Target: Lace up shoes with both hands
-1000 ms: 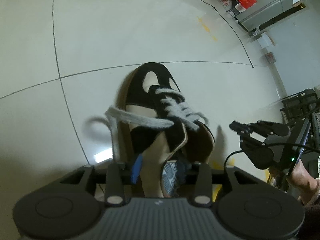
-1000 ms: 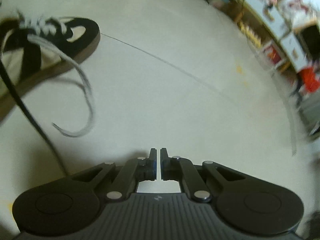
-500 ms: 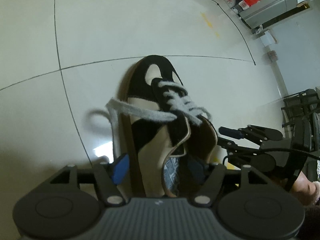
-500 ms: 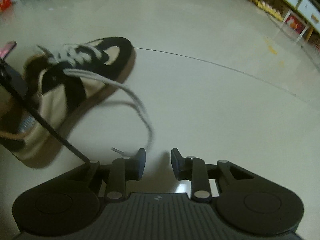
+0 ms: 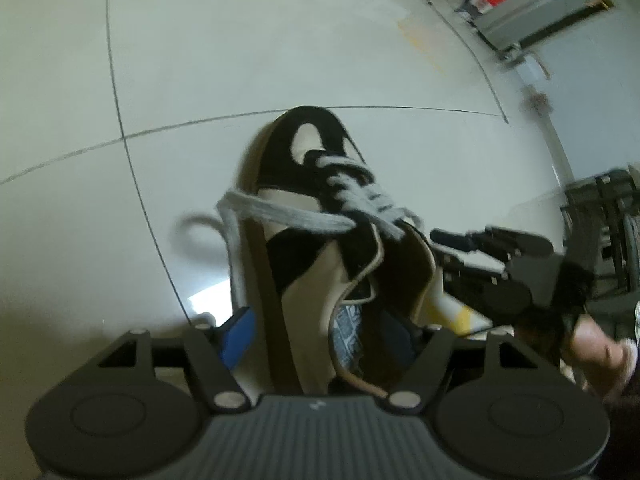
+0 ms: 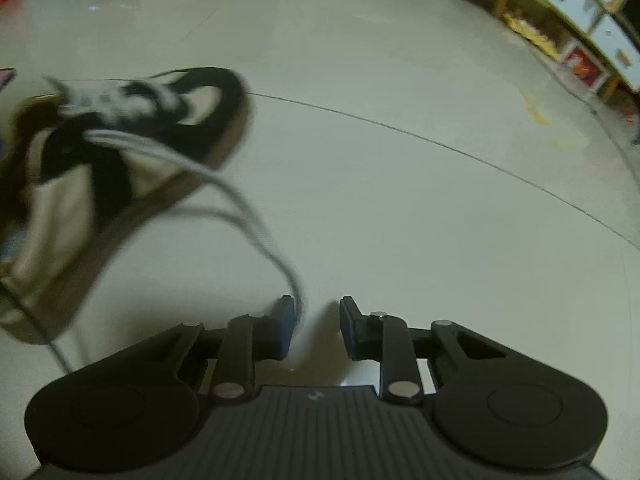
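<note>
So the black-and-cream sneaker (image 5: pixel 320 240) is straddled at the heel by the wide-open left gripper (image 5: pixel 320 330). At 9 o'clock, its grey lace (image 6: pixel 256 224) is draped between the closing, not-yet-pinching fingers of the right gripper (image 6: pixel 318 330).

The shoe (image 5: pixel 304 240) looks like matt black suede with smooth cream panels, a tan rubbery sole edge and a printed cloth lining. Its lace (image 5: pixel 280 212) is flat, woven grey-white cloth, slightly fuzzy. The floor (image 5: pixel 240 60) is glossy pale tile with thin dark joints, reflecting light at 7 o'clock of the shoe. The left tool (image 5: pixel 320 330) is matt black plastic with ribbed housing and small shiny metal pins.
</note>
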`<state>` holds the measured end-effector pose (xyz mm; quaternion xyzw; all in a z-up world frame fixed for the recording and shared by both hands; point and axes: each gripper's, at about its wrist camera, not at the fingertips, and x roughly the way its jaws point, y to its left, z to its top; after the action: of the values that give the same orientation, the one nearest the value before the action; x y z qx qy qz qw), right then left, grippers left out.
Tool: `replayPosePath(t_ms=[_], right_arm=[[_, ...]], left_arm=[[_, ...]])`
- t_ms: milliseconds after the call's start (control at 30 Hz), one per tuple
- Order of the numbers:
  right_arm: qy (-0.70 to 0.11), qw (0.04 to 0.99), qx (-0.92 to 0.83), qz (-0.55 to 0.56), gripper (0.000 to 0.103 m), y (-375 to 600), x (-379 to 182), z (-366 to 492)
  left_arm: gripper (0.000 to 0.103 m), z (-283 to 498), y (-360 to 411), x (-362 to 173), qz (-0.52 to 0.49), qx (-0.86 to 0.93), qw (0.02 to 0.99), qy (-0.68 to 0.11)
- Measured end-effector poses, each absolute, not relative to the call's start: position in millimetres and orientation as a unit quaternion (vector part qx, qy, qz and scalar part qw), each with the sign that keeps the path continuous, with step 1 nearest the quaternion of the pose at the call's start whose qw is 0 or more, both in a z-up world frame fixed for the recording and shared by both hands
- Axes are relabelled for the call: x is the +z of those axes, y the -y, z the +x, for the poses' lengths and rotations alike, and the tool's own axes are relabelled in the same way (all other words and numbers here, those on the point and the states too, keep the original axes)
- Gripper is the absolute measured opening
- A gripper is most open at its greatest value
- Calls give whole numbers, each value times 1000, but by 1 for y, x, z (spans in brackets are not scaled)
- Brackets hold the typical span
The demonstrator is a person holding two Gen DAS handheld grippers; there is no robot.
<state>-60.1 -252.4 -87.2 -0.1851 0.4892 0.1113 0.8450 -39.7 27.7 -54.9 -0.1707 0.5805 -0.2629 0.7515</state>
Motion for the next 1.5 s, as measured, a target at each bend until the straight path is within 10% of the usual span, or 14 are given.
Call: replayPosePath(t_ms=[300, 1033, 1500], right_arm=[[-500, 843, 82, -181, 3, 266, -93, -48], [-527, 829, 86, -165, 16, 255, -90, -32], [-515, 830, 110, -183, 21, 242, -89, -17]], left_arm=[[90, -51, -93, -42, -204, -238, 838, -446], [103, -41, -53, -122, 72, -194, 918, -339], [103, -50, -55, -122, 74, -196, 923, -322]])
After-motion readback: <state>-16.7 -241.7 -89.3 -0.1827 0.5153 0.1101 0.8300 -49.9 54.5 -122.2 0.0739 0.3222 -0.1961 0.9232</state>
